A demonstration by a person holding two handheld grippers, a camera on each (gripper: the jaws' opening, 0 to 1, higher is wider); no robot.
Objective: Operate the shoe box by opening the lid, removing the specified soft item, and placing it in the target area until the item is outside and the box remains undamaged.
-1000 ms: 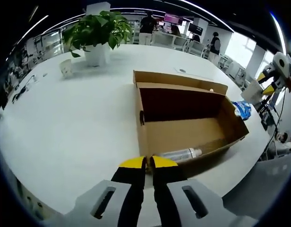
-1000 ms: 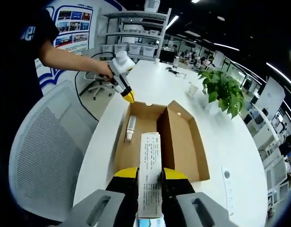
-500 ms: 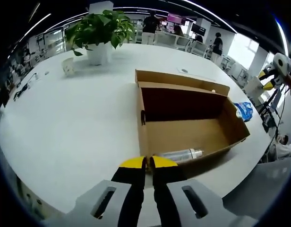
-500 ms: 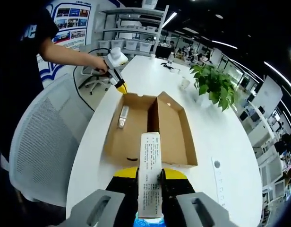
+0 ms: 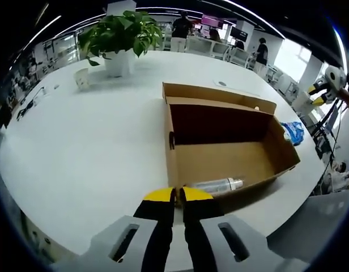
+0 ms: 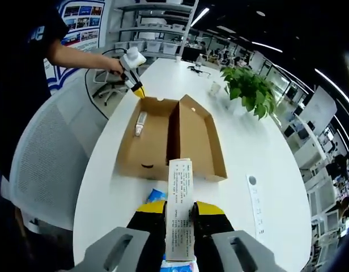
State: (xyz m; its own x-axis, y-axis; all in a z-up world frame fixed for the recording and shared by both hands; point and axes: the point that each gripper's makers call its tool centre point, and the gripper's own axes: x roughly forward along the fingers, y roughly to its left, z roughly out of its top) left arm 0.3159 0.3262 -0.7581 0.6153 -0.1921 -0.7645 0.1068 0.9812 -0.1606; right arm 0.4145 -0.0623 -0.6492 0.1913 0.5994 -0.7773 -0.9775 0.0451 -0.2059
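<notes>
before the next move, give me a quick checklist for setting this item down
1. Item held: right gripper fingers shut on the white printed pack: ok.
2. Item out of the shoe box: ok.
3. Box undamaged, lid open flat: ok.
4. Drop spot: blue packet lies on the table just ahead, beside the pack: cannot tell.
5. Left gripper shut, empty, at the box's near wall: ok.
6. Bottle left inside the box: ok.

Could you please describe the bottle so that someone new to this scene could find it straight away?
Find the open cardboard box on the white table. Inside, along the wall nearest the left tool, lies the bottle on its side. It is clear, with a white cap, and is all that shows on the box floor.
</notes>
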